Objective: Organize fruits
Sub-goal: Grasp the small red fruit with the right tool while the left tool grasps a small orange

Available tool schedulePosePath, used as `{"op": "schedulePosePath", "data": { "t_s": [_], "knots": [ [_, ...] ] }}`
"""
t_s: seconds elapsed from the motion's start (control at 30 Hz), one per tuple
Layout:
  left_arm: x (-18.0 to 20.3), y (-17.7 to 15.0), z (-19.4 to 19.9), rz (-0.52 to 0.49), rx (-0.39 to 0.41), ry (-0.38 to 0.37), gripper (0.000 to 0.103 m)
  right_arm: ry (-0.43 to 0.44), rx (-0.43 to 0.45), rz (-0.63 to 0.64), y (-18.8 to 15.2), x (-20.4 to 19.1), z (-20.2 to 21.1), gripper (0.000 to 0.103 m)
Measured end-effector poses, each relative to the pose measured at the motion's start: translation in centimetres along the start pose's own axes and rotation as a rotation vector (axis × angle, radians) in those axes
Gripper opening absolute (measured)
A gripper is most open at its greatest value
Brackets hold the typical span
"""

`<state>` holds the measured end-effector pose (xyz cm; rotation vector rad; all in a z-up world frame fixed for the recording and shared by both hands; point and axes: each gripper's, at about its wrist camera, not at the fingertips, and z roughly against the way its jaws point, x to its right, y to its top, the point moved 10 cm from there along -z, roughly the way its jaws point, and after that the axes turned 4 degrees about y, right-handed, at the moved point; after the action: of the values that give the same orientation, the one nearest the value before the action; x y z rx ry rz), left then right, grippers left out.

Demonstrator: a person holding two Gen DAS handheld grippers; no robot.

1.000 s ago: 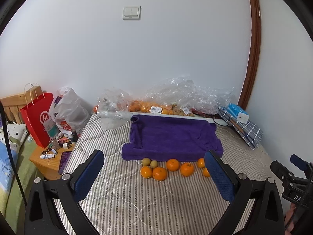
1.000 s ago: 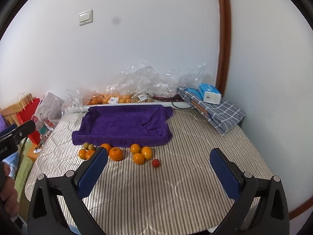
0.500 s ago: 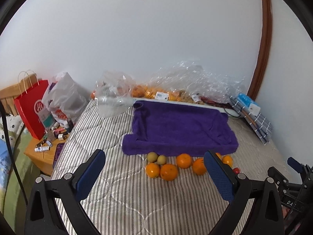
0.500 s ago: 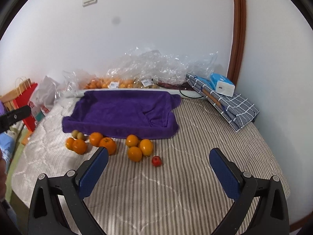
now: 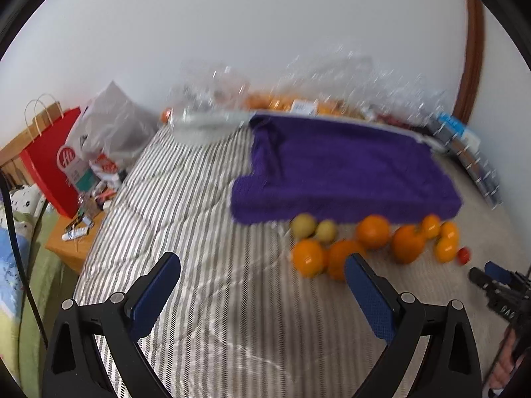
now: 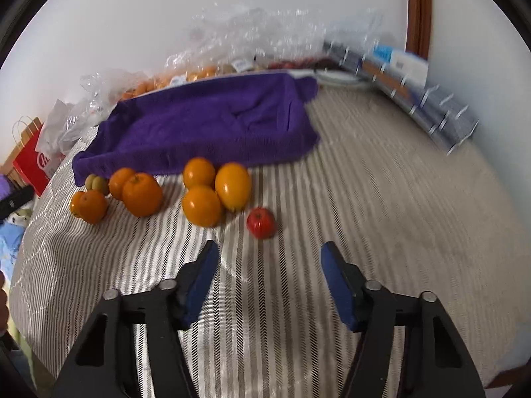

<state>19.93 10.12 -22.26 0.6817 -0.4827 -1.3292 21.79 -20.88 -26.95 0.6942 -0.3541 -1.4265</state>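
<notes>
**Approach to the loose fruit, nothing picked up**

The fruits lie loose on the striped bed (image 6: 365,199), in a row just in front of the purple towel (image 6: 215,126); none sits on the towel, so by this showing the sorting has not begun; the step in hand looks like the reach toward a first piece.

The right gripper (image 6: 268,285) points down at the bed with its fingers (image 6: 335,282) closing on empty air; the small red fruit (image 6: 261,223) lies just ahead of the tips, apart from them, with three oranges (image 6: 202,205) just beside it to the left; that red fruit seems the likely target.

The left gripper (image 5: 262,295) has its fingers (image 5: 368,298) released wide and empty; a cluster of oranges (image 5: 308,257) and two greenish fruits (image 5: 303,225) lie near the right-hand finger, untouched.

The next move probably calls for bringing the right fingers on either side of the red fruit; it is small and round, so it may roll on the soft quilt if nudged; both views are blurred, so finer detail cannot be told.
</notes>
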Motion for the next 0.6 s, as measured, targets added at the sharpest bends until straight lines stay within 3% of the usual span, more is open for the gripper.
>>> {"op": "schedulePosePath", "data": {
  "t_s": [0.17, 0.27, 0.53, 0.6],
  "knots": [
    [-0.5, -1.2, -2.0, -0.015, -0.034, -0.009, 0.095, 0.014, 0.017, -0.016, 0.3, 0.0, -1.5, 0.055],
    [-0.3, -1.9, -2.8, -0.007, -0.057, -0.039, 0.088, 0.017, 0.002, -0.014, 0.6, 0.1, -2.2, 0.051],
    [1.4, -2.5, -4.1, -0.033, -0.065, -0.107, 0.072, 0.007, 0.005, 0.014, 1.4, 0.0, -2.9, 0.024],
    [1.8, -2.4, -4.4, -0.045, -0.063, -0.12, 0.066, 0.009, 0.005, 0.016, 1.4, 0.0, -3.0, 0.024]
  ]
}}
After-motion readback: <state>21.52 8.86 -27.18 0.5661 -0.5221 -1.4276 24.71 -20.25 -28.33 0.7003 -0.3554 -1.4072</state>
